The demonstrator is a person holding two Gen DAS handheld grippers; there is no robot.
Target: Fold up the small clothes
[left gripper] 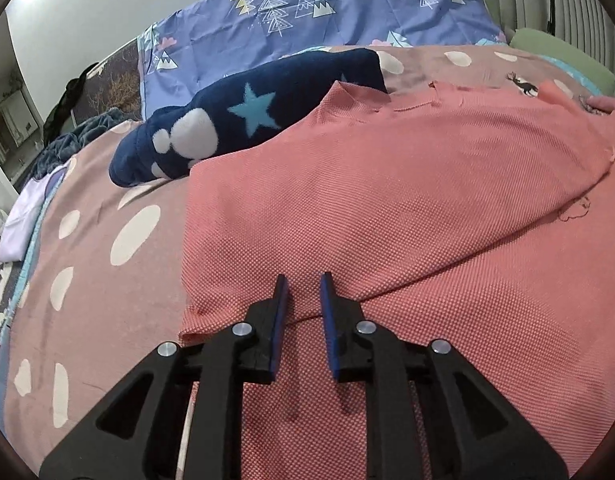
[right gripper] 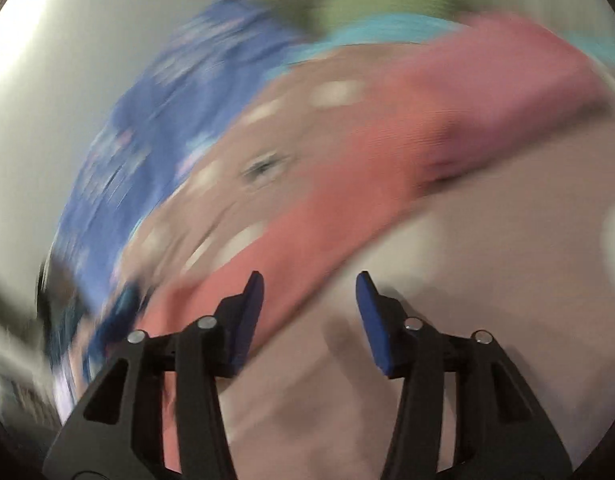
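Observation:
A coral-pink knit garment lies spread across the bed, with a fold line running up to the right. My left gripper hovers over its near left part, the blue pads a narrow gap apart, with only cloth showing below them and nothing pinched. The right wrist view is smeared by motion. There my right gripper is open and empty, over the edge where the pink garment meets the bedspread.
A navy fleece piece with a light blue star lies just behind the pink garment. The dotted dusty-pink bedspread extends left. A blue tree-print sheet is at the back, a lilac folded cloth at the left edge, and a green cushion far right.

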